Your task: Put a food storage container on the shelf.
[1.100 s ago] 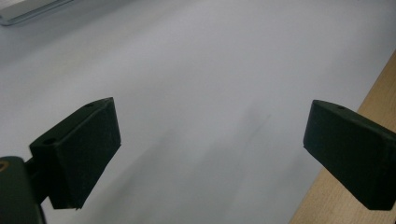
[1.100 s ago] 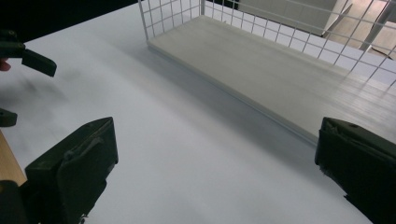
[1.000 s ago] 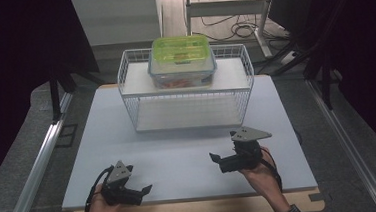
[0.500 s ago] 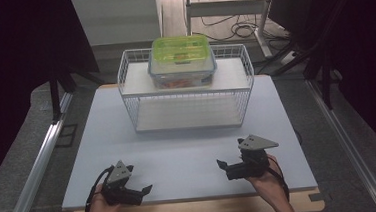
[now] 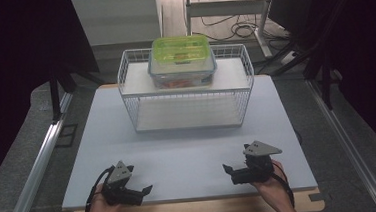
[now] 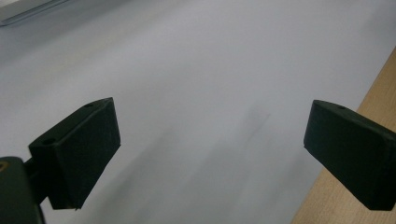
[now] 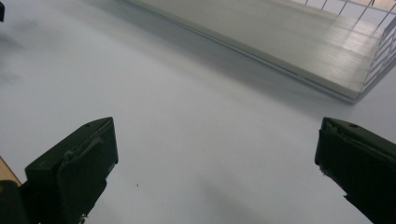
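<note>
Both spread wide and empty, the left hand-held gripper [image 5: 143, 191] and right hand-held gripper [image 5: 229, 169] sit low in the frame on the pale grey desk [image 5: 189, 146].

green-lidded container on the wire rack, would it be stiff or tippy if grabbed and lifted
The clear plastic container with the green lid looks rigid, so it would probably hold its shape in a grip. Its low, wide form suggests it is unlikely to tip. Orange contents show through the wall, so it may weigh a bit more than an empty box. It sits on the white wire rack, whose raised rim might catch it.
</note>
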The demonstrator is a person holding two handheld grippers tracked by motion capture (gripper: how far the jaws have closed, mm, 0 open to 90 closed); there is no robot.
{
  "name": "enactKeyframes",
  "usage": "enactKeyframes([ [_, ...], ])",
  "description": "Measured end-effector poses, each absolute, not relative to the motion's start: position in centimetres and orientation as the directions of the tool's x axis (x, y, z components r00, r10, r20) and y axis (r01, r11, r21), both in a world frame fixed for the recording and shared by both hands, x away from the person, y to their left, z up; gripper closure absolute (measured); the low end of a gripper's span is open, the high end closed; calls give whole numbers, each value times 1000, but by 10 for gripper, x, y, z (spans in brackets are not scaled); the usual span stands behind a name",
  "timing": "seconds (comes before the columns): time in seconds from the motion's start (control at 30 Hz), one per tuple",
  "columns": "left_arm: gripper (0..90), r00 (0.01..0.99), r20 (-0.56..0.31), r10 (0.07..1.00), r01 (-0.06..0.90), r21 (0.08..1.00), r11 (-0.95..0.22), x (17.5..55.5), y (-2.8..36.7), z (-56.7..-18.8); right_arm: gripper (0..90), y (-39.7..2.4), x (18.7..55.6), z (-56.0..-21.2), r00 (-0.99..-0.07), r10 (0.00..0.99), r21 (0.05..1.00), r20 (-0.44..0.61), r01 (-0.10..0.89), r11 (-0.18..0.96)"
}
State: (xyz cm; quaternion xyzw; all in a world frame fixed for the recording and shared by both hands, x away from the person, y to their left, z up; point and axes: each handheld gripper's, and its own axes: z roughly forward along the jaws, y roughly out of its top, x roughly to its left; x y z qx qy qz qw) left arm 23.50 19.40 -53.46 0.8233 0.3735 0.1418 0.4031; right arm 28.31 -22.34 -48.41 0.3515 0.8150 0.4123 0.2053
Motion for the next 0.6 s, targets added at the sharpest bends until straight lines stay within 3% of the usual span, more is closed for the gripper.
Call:
enactKeyframes([
  [0.6, 27, 681, -83, 728, 502, 776, -382, 236, 195, -534, 0, -227, 286, -512, -681, 732, 740, -7, 489, 462],
])
